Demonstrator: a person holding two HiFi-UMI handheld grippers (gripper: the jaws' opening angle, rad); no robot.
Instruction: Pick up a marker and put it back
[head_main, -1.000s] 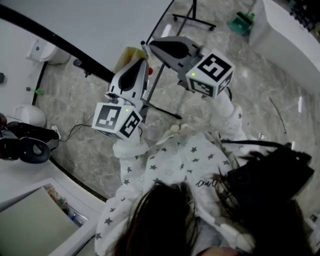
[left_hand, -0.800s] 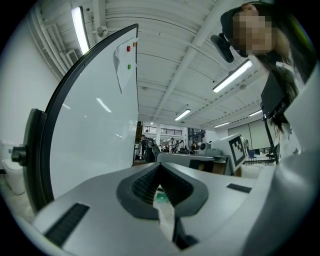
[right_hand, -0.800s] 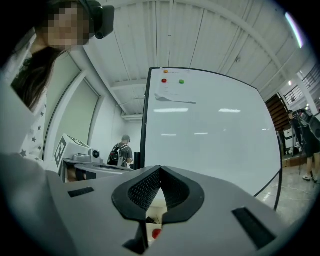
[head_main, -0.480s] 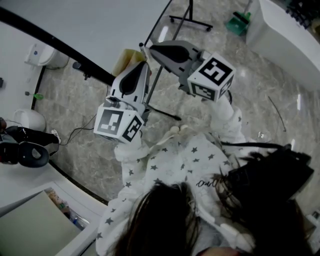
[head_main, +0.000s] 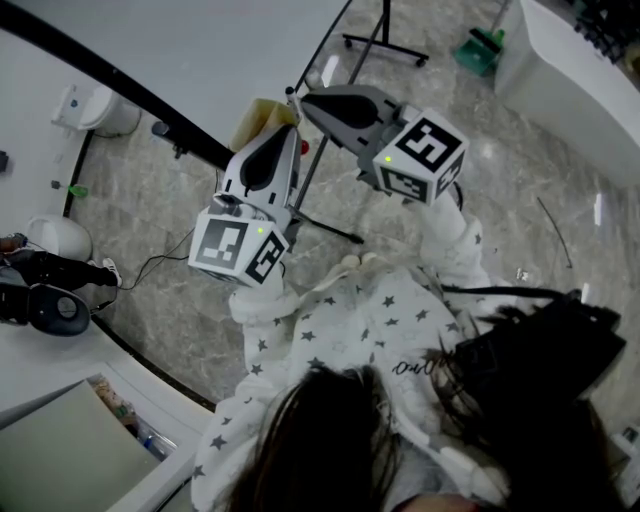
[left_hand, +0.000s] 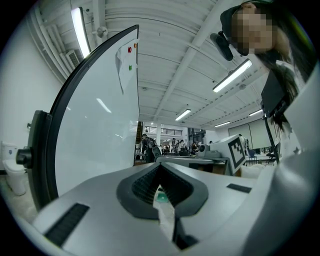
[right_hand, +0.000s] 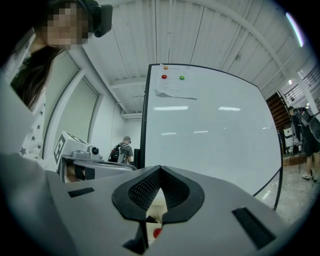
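right gripper view — knurled black jaws meet, glossy whiteboard (right_hand: 215, 135) beyond.

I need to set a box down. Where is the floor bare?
Bare floor lies between the whiteboard and the left desk, and beside the white counter at right. Crowded: the stand and green dustpan at top, and the desk by the headphones.
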